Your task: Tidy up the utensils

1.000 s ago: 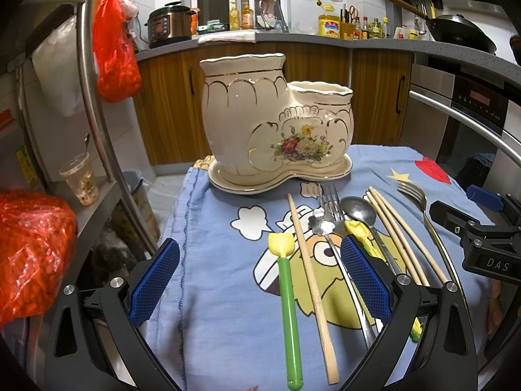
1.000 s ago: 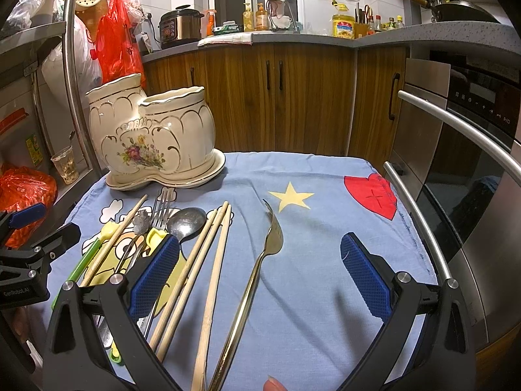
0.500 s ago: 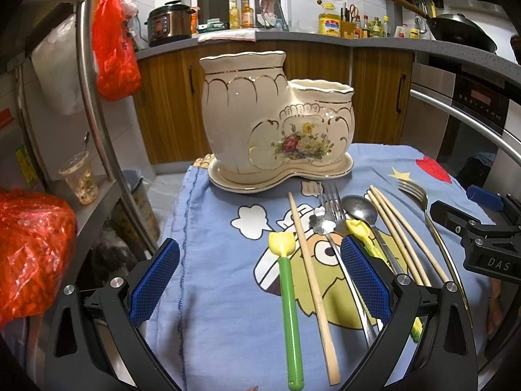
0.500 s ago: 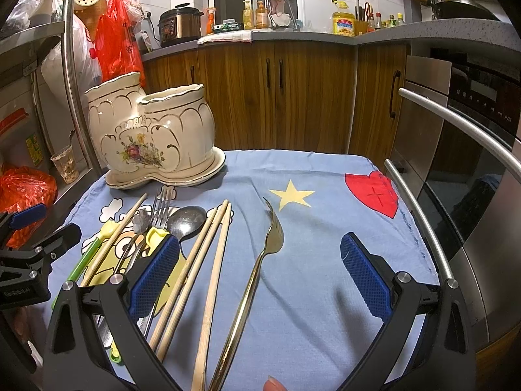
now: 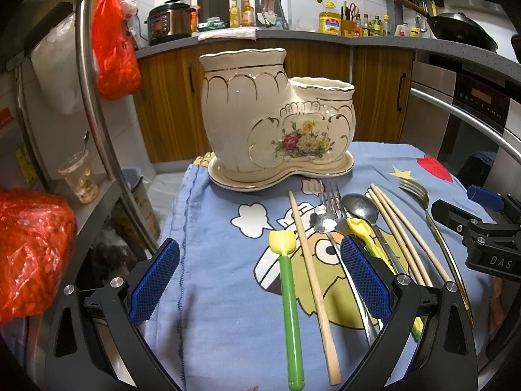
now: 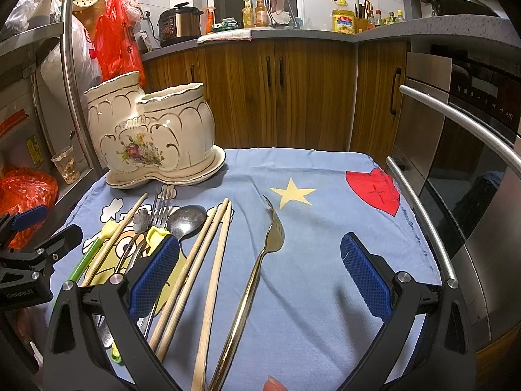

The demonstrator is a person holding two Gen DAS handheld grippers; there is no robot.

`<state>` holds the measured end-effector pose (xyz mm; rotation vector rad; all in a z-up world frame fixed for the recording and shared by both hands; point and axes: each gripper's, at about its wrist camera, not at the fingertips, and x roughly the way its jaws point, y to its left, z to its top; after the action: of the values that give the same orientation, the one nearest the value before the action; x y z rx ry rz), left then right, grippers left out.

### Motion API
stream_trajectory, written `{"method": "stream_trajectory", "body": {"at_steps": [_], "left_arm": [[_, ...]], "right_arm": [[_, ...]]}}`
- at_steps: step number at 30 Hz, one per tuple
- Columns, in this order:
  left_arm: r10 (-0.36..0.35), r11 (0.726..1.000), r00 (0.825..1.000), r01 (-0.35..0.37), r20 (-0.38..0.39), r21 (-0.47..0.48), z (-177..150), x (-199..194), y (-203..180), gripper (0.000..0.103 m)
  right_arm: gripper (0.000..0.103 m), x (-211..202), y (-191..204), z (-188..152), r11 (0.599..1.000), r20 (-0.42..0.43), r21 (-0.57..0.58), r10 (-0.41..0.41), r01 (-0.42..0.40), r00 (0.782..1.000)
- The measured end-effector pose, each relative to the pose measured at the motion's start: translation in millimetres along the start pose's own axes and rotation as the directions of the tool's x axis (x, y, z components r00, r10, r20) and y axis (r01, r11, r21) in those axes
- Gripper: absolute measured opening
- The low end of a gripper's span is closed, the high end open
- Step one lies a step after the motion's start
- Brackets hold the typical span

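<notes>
A cream ceramic two-pot utensil holder (image 5: 276,123) (image 6: 153,133) stands at the back of a blue cartoon cloth (image 5: 221,293) (image 6: 325,228). Utensils lie in a row before it: a green-handled yellow spoon (image 5: 289,299), wooden chopsticks (image 5: 314,270) (image 6: 208,257), a steel fork (image 5: 332,195), a steel spoon (image 5: 359,205) (image 6: 187,220), a yellow utensil (image 5: 359,229) and a gold fork (image 6: 260,267) (image 5: 420,202). My left gripper (image 5: 257,277) hovers open over the green spoon and one chopstick. My right gripper (image 6: 260,270) is open above the gold fork.
Left of the table is a metal rack (image 5: 88,97) with red bags (image 5: 29,254) and a plastic cup (image 5: 79,181). An oven with a steel handle (image 6: 462,120) stands on the right. Wooden cabinets (image 6: 276,91) and a cluttered counter lie behind.
Both grippers have crept slightly forward toward the holder; nothing was gripped or moved.
</notes>
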<state>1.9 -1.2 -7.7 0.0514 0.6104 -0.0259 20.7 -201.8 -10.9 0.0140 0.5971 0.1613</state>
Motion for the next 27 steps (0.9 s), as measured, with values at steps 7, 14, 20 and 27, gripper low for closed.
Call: {"method": "stream_trajectory", "body": {"at_steps": [7, 14, 20, 27], "left_arm": [[-0.004, 1.0, 1.0, 0.004, -0.013, 0.001, -4.4, 2.9, -0.2, 0.098], [-0.003, 1.0, 1.0, 0.003, -0.016, -0.001, -2.3, 3.6, 1.8, 0.098], [-0.011, 1.0, 1.0, 0.011, -0.021, -0.013, -0.4, 1.9, 6.7, 0.098], [-0.023, 1.0, 0.999, 0.023, -0.029, 0.005, 2.1, 4.1, 6.4, 0.098]], "right_arm": [[0.098, -2.2, 9.6, -6.5, 1.0, 0.002, -0.013, 0.01, -0.01, 1.0], [0.098, -1.8, 13.2, -5.6, 0.999, -0.035, -0.027, 0.029, -0.03, 0.999], [0.098, 5.3, 7.2, 7.1, 0.999, -0.092, -0.034, 0.016, -0.019, 0.996], [0.081, 22.8, 3.7, 15.3, 0.999, -0.167, -0.04, 0.0, -0.007, 0.986]]}}
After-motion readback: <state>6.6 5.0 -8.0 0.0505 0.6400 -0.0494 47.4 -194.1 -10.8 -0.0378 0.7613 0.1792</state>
